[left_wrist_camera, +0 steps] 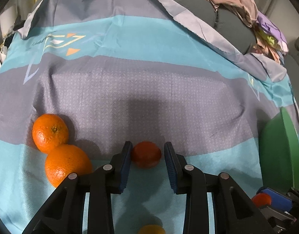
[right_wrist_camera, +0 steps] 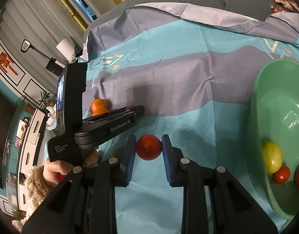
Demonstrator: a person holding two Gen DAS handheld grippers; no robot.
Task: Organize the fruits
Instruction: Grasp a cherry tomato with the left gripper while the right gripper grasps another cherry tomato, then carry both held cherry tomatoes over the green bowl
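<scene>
Two grippers are at work over the cloth (left_wrist_camera: 130, 89). The right gripper (right_wrist_camera: 149, 147) is clamped on a red fruit (right_wrist_camera: 149, 146), above the cloth's near edge; the green basin (right_wrist_camera: 270, 101), already holding fruit, lies just to its right with open room between. The left gripper (left_wrist_camera: 147, 152) has its jaws standing narrowly apart around a small orange fruit (left_wrist_camera: 146, 154); one pad touches it, the other does not. Two oranges (left_wrist_camera: 50, 132) lie to its left, touching each other. I judge the right hand is nearer the basin.
</scene>
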